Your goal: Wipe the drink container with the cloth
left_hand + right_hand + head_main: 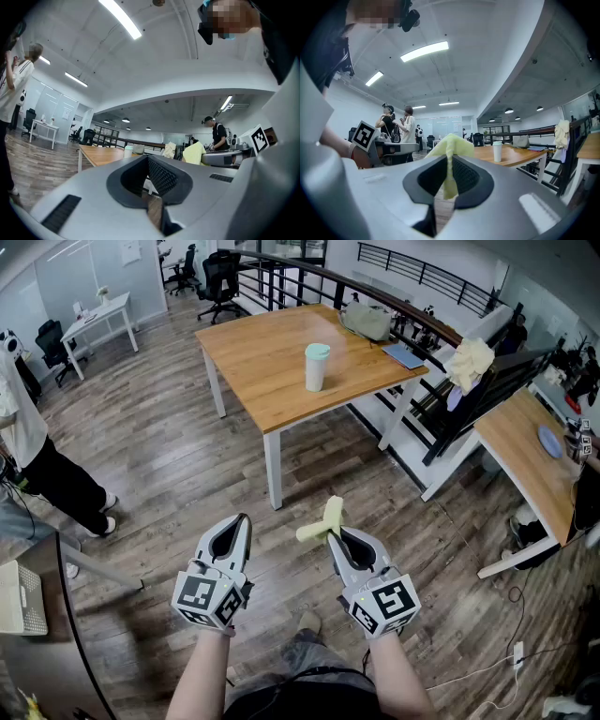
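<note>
- left gripper, lower left of centre, jaws closed on nothing.
- right gripper, lower centre, jaws clamped on the yellow cloth.
- cup upright on the table, upper centre, well apart from both.

The right gripper has its jaws closed on a pale yellow cloth. The cloth stands up in a fold above the jaws and hangs a little below them. Beyond it, to the right, a white cup stands upright on a wooden table. Two people stand close together far back on the left, under long ceiling lights.
</note>
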A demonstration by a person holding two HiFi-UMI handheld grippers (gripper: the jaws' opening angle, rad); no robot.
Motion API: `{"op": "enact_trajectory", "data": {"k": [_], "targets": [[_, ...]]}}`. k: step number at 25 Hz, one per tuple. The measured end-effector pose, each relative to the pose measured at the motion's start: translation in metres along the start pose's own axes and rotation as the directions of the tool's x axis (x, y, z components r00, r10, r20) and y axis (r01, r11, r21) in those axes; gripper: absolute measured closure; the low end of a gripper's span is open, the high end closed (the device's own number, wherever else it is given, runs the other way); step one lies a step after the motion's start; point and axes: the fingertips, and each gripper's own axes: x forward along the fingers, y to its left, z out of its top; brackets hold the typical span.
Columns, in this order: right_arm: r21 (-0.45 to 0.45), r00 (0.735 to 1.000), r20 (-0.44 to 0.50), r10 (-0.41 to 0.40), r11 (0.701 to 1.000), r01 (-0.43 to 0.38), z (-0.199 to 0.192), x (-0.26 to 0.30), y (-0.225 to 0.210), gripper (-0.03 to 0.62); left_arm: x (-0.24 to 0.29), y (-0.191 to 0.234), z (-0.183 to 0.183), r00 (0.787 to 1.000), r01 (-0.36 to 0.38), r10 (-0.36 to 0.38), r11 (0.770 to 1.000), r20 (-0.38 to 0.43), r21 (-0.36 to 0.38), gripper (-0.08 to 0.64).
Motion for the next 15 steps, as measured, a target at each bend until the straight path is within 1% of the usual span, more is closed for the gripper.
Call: {"op": "enact_trajectory", "data": {"k": [6, 10, 15], "targets": [[0.006, 1.000, -0.019, 0.001, 1.000, -0.001, -0.006, 0.043, -0.056, 0.554, 0.059, 0.028, -0.002, 0.999, -0.033, 0.033, 0.999, -0.001, 0.009, 0.565], [0.009, 1.000, -0.018, -0.010, 1.000, 0.010, -0.007, 0.064, -0.092, 0.554, 0.094, 0.045, -0.002, 0.998, -0.056, 0.056, 0.998, 0.019, -0.004, 0.565], [0.017, 1.000, -0.025, -0.009, 1.000, 0.010, -0.010, 0.086, -0.120, 0.554, 0.133, 0.048, -0.007, 0.999, -0.037, 0.037, 0.999, 0.005, -0.002, 0.565]]}}
